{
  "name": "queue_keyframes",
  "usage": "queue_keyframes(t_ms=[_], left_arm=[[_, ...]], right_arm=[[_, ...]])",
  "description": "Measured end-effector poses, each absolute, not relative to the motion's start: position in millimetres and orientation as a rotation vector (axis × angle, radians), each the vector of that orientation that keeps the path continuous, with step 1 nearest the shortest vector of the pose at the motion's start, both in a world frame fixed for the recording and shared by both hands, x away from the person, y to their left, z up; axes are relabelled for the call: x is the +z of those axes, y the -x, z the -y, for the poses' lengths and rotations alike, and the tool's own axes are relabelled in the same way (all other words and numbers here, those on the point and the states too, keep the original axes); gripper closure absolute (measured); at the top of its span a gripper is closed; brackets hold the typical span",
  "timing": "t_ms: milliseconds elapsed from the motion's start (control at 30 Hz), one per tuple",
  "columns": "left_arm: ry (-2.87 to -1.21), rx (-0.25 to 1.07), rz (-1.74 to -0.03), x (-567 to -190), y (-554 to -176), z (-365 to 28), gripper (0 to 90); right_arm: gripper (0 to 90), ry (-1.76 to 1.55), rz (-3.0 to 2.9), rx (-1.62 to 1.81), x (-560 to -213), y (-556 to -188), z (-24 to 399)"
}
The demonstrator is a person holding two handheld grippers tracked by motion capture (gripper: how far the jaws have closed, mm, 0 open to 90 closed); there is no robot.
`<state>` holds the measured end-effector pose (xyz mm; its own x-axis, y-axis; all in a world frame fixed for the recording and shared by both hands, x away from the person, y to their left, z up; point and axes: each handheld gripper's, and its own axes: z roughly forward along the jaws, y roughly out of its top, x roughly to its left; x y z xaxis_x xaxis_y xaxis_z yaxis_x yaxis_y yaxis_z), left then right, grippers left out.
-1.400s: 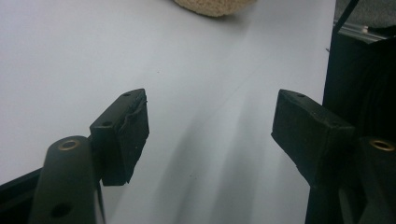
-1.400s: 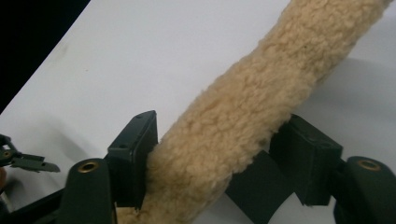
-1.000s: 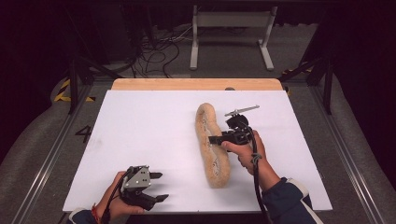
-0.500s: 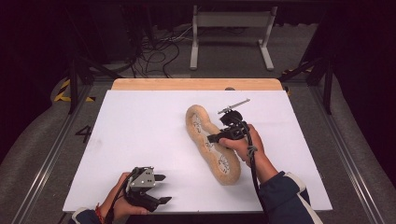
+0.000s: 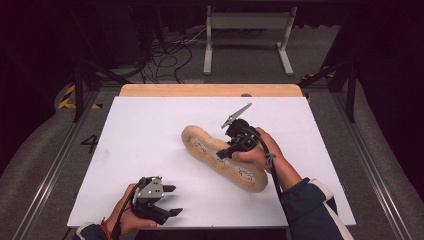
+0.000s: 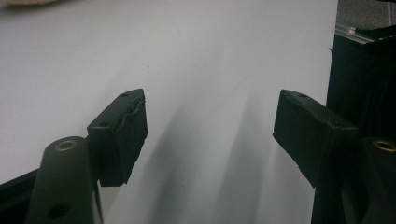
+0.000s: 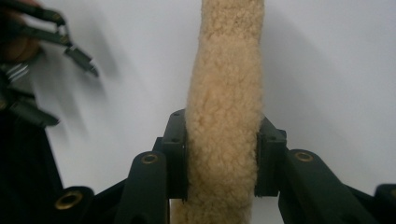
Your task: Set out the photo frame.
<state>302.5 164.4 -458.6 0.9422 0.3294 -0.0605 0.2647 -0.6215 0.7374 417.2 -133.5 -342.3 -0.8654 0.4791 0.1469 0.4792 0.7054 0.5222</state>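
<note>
The white table (image 5: 150, 150) carries one thing, a long tan fleece insole (image 5: 222, 157) near its middle, lying slantwise. My right gripper (image 5: 227, 150) sits on the insole's right edge, and its jaws have just been closing; both pads press the fleecy edge (seen end-on in the right gripper view). My left gripper (image 5: 167, 200), well apart from the insole toward the table's near edge, stands with jaws spread, nothing between them.

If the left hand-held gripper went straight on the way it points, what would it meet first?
Probably nothing: ahead of the open left hand-held gripper lies bare white table sheet, then the table's edge.
</note>
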Motion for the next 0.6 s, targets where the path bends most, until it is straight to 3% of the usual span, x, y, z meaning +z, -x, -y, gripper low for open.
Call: queue_keyframes(t_ms=[267, 467, 600], left_arm=[[-2.274, 0.098, -0.408, -458.5, -301.7, -163.4, 26.1], [-2.274, 0.104, -0.419, -458.7, -303.9, -163.3, 25.9], [-2.271, 0.122, -0.426, -457.9, -307.6, -164.3, 25.2]], right_arm=[[64.1, 0.412, 2.954, -0.784, -345.1, -412.2, 121.7], [61.5, 0.442, 2.979, -0.772, -348.1, -416.8, 128.5], [51.7, 0.527, 2.995, -0.831, -347.1, -418.4, 134.3]])
